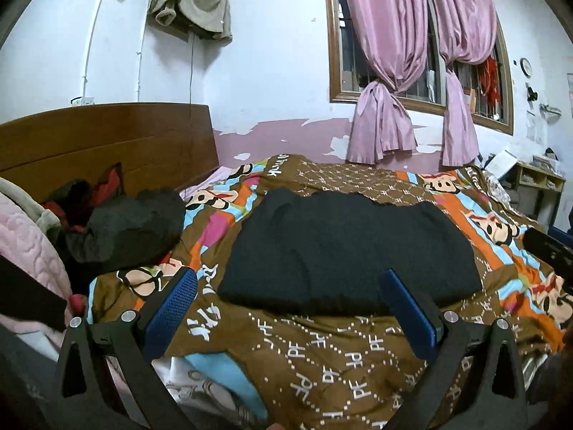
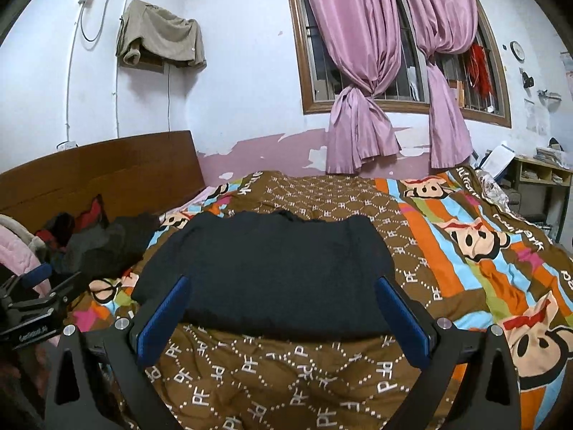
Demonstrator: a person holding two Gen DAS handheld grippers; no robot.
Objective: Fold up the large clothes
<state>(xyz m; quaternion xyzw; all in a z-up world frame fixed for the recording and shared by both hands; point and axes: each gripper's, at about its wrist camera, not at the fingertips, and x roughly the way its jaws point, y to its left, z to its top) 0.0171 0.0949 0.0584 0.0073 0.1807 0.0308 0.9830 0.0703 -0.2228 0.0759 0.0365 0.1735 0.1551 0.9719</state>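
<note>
Two handheld grippers hover above a bed, both with blue-padded fingers spread wide and holding nothing: the left gripper (image 1: 290, 286) and the right gripper (image 2: 283, 294). Just beyond their fingertips, a black garment (image 2: 265, 268) lies folded into a flat rectangle on a brown cartoon-print quilt (image 2: 286, 376). To the left, a heap of dark clothes (image 1: 125, 229) sits near the wooden headboard (image 1: 107, 139). Behind the bed, pink curtains (image 2: 361, 71) hang knotted at a barred window, and a beige garment (image 2: 161, 39) is draped high on the wall.
</note>
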